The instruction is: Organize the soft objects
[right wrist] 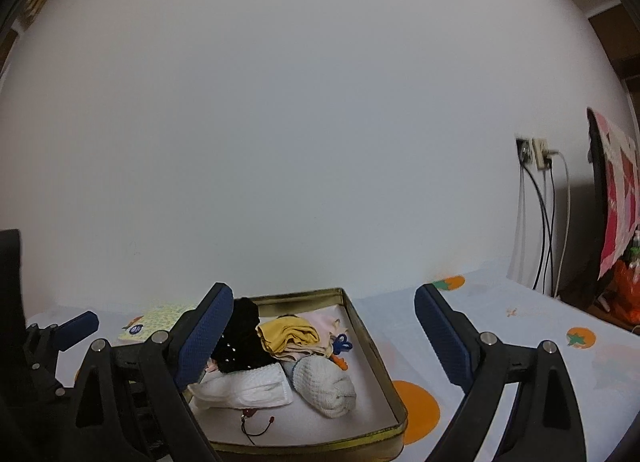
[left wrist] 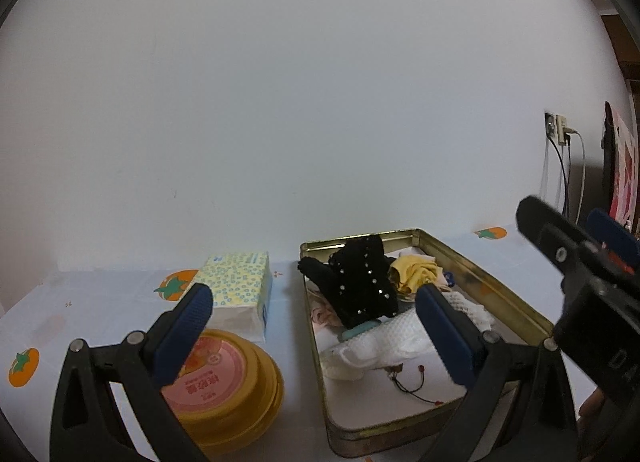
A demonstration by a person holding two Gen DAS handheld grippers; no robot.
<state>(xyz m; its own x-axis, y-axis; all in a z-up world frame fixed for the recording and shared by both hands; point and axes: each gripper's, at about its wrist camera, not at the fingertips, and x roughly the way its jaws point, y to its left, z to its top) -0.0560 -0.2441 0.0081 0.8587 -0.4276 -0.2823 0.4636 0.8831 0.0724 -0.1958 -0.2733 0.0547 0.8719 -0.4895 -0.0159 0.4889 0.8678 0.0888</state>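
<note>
Left wrist view only: we list a yellow round tin beside a tissue pack. Gold tray on the table holds a black studded cloth, yellow cloth, white knit pieces and a red string. Left gripper and right gripper hover above the tray's near end, fingers spread, holding nothing.
</note>
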